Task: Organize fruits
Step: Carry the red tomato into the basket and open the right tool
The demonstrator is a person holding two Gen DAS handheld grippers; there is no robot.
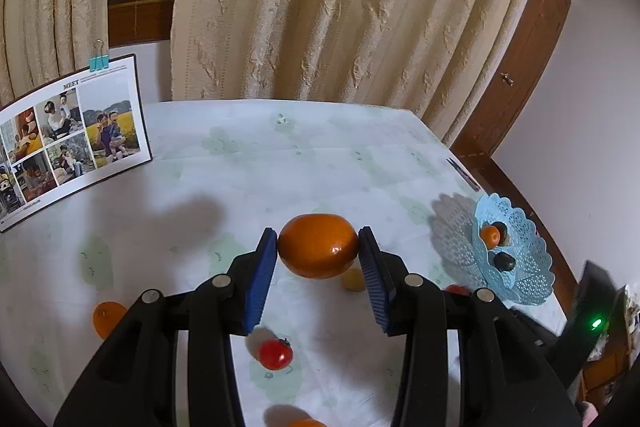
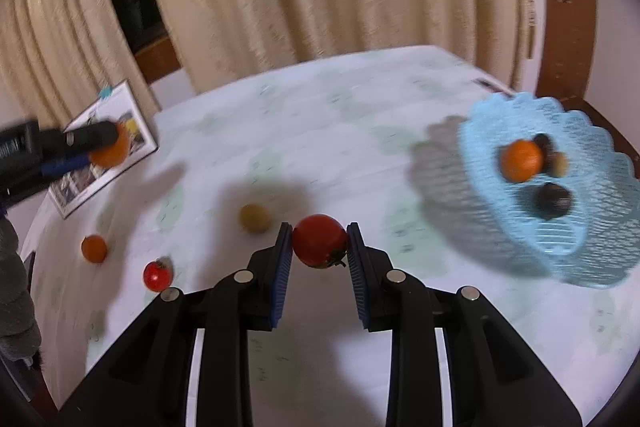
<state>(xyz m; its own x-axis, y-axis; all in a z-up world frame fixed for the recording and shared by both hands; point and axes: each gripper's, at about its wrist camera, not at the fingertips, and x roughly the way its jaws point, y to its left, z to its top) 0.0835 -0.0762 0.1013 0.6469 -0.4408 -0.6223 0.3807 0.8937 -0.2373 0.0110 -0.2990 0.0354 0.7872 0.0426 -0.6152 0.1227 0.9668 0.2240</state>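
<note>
The task is partly complete. The blue basket (image 2: 600, 251), positioned near the right edge of the bench (image 2: 320, 131), already contains a small orange fruit (image 2: 522, 161) and what appear to be three darker items. Remaining loose on the bench, toward its near-left area: a yellow fruit (image 2: 254, 217), a small tomato (image 2: 157, 275) and a small orange (image 2: 94, 248). The right hand-held gripper (image 2: 319, 241) is clamped on a red tomato (image 2: 319, 241), held clear of the bench. The left hand-held gripper (image 1: 318, 247) is clamped on a large orange (image 1: 318, 247), also lifted.
</note>
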